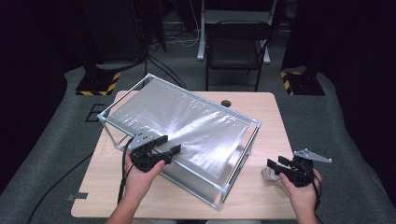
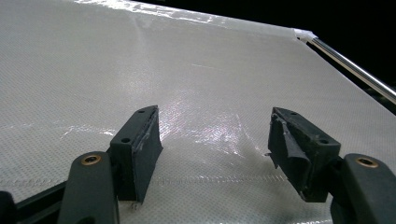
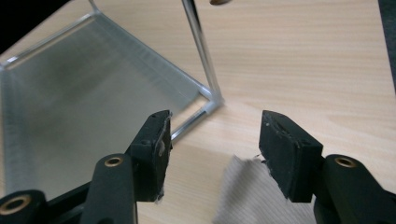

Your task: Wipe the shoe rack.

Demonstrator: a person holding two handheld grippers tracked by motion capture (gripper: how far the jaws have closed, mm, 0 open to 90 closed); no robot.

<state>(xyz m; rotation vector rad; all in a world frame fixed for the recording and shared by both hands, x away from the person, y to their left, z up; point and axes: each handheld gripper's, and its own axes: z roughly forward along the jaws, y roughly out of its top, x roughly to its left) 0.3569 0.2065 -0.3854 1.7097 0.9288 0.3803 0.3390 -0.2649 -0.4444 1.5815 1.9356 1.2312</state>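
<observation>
A metal-framed box (image 1: 233,175) with a shiny white mesh sheet (image 1: 187,121) stretched over its top stands slantwise on the wooden table (image 1: 266,109). My left gripper (image 1: 169,143) is open just above the sheet's near left edge. In the left gripper view the sheet (image 2: 187,74) spreads under the open gripper (image 2: 215,140), nothing between the jaws. My right gripper (image 1: 276,162) is open at the table's right, low over a small white cloth (image 1: 267,174). The right gripper view has that cloth (image 3: 252,191) under the open gripper (image 3: 215,135), with the box's corner post (image 3: 203,56) beyond.
A small dark round knob (image 1: 226,103) sits on the table behind the box. A black chair (image 1: 236,46) stands beyond the table's far edge. Stand bases with yellow-black stripes (image 1: 98,84) rest on the floor to either side. Bare tabletop (image 3: 303,60) lies right of the box.
</observation>
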